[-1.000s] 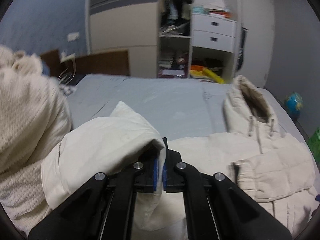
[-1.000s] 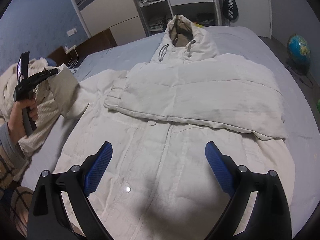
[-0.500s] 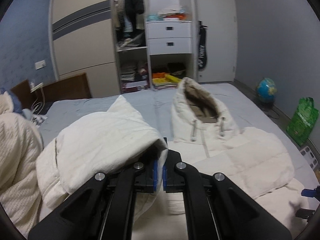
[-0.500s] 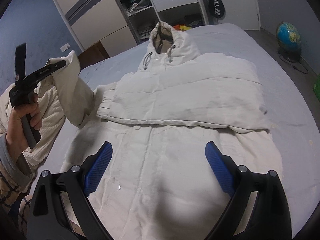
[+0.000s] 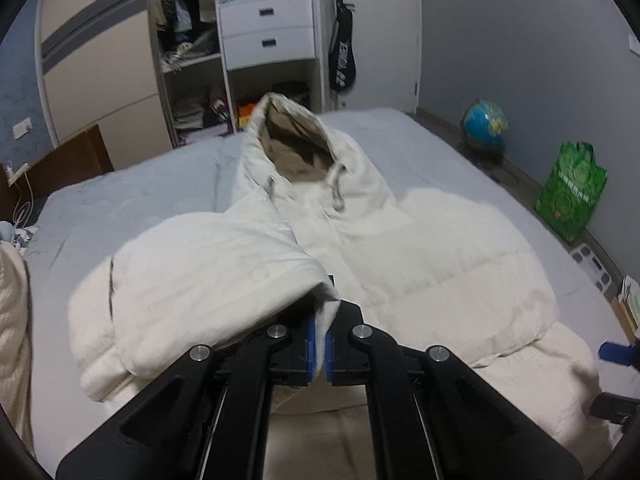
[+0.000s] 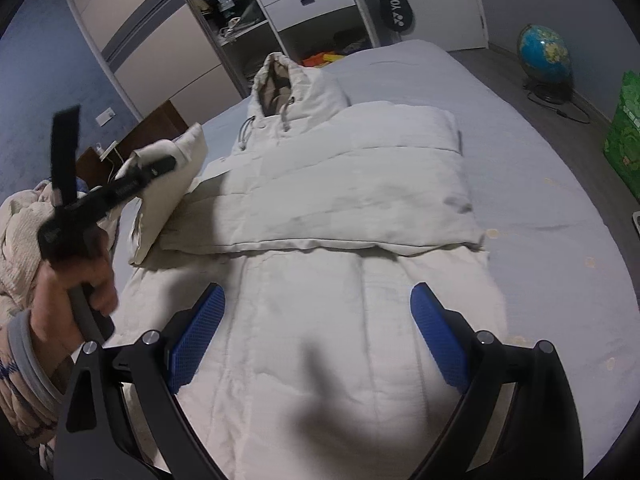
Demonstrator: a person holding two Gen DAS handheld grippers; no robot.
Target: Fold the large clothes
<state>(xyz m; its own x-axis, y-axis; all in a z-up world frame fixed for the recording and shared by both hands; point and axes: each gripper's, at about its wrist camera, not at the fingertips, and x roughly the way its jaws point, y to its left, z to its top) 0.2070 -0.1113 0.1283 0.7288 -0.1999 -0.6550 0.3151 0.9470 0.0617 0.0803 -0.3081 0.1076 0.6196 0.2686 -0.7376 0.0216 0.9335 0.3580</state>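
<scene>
Cream hooded coat [image 6: 340, 184] spread front-up on the grey bed [image 6: 540, 208], hood [image 6: 288, 80] pointing toward the wardrobe [image 6: 224, 20]. One sleeve already folded flat across the chest, just below the hood.

Left tool [image 5: 319, 340]: clamped on the cuff of the other sleeve [image 5: 200, 280], fabric pinched between the blue pads. Right tool [image 6: 318, 332]: spread wide, gripping nothing, poised over the lower front of the coat, well below the hood.

Change over the last second: held sleeve lifted off the bed at the side of the coat and swung inward toward the hood; now raised beside the chest, cuff near the hood's drawstrings. Right tool unmoved apart from a slight shift in aim.

Meaning for the task: second sleeve fold under way, judged about half complete. Likely next need: carry the cuff across the chest, lay it over the first sleeve, release. Risk: puffy padding springing back once released; pressing down with the free right tool probably useful.

Knitted blanket [image 6: 20, 224] heaped at the bed edge, well to the side of the hood
</scene>
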